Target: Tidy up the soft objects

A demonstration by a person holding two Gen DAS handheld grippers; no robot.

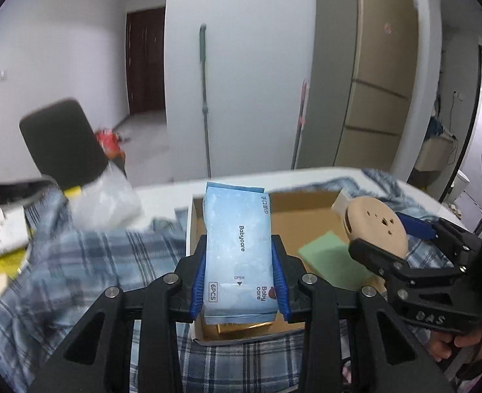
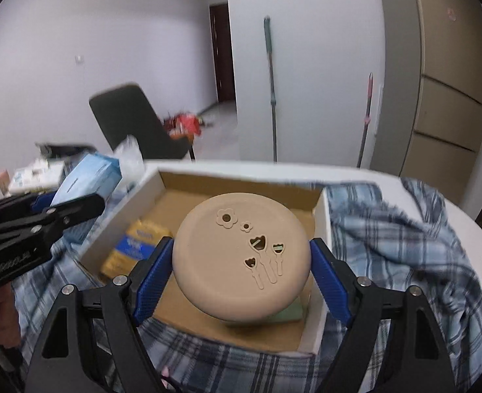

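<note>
Roughly: plaid cloth point(image 2: 404, 229) lay under cardboard box point(image 2: 321, 262), bunched beside its right wall. Above box, right gripper point(image 2: 241, 262) clamped beige round case point(image 2: 241, 255) by rim: rigid, smooth, possibly slippery. Left gripper point(image 1: 240, 275) squeezed wipes pack point(image 1: 237, 252) at sides: soft, light. Inside box: green pad point(image 1: 332, 255), yellow packet point(image 2: 136, 245) crowded landing space.

- The cardboard box point(image 2: 319, 216) is open at the top; its brown floor is bare in the middle and lower left of the right wrist view.
- A yellow and blue packet point(image 2: 136, 249) takes the left part of the floor, and a green pad point(image 2: 290, 314) the lower right.
- The box walls stand up on all sides.
- Plaid cloth point(image 2: 404, 245) lies bunched around the box, highest at the right.
- The left gripper point(image 2: 41, 209) with its blue wipes pack point(image 2: 90, 177) stands at the left edge of the box.
</note>
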